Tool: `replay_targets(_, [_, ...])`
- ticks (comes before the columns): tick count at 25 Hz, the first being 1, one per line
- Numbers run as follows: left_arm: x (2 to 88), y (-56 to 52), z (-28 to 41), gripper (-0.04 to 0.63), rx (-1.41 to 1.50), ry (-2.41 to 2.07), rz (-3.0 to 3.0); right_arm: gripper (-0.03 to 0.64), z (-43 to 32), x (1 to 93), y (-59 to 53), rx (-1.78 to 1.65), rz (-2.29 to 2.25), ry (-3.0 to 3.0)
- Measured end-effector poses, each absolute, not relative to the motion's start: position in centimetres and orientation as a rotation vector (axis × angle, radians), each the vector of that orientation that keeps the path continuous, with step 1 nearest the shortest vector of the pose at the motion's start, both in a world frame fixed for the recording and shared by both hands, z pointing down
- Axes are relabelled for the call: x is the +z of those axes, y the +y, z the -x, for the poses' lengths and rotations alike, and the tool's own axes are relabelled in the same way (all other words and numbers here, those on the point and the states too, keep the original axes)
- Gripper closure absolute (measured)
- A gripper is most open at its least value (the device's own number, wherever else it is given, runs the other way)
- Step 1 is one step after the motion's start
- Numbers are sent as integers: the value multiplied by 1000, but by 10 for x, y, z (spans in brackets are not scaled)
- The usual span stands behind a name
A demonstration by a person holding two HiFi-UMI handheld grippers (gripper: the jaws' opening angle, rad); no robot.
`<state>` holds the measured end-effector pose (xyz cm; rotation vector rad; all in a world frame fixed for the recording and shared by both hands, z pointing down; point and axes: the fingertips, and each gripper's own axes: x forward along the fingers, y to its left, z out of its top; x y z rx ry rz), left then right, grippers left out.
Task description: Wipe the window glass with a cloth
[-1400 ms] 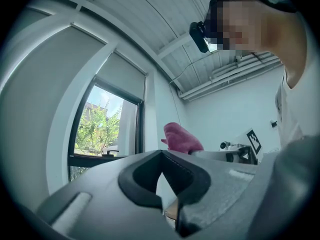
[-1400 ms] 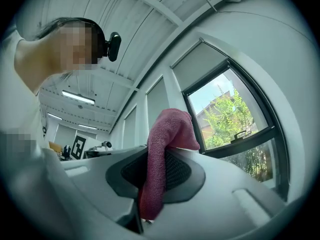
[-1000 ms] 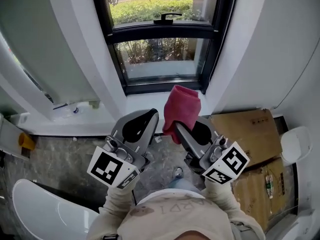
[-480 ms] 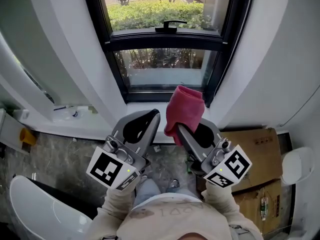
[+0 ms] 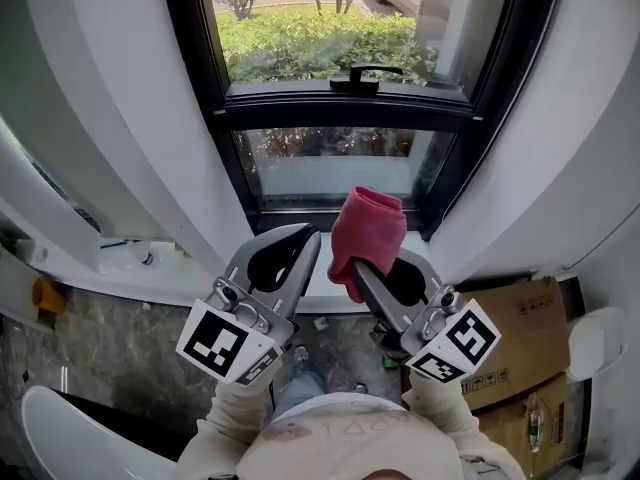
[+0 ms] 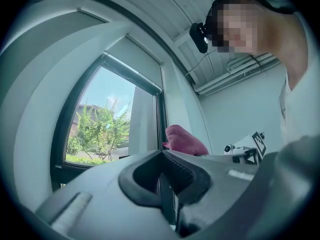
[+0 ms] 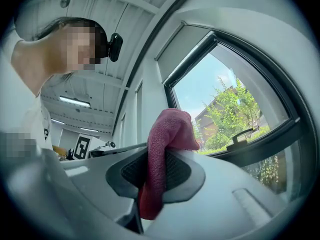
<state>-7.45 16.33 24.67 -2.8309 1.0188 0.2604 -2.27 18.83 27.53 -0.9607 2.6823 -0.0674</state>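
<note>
window glass (image 5: 330, 38) fills the top centre of my head view; left gripper (image 5: 300, 243), lower centre, jaws pressed together on nothing; right gripper (image 5: 360, 268) beside it clamps the pink cloth (image 5: 368, 226) at frame centre

The grey stone floor (image 5: 120, 343) carries brown cardboard boxes (image 5: 515, 338) at the right, small scraps (image 5: 320, 323) near the middle and a white rounded fixture (image 5: 70, 433) at lower left.
</note>
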Motion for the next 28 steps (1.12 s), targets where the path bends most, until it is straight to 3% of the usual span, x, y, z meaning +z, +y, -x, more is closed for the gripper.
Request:
replay_targets(13, [237,42,136,594,251,886,2844,540,90,256,69,28,1070,2648])
replay_targets(28, [243,-47,76,594,269,981,2846,540,35,253,-24,20,984,2693])
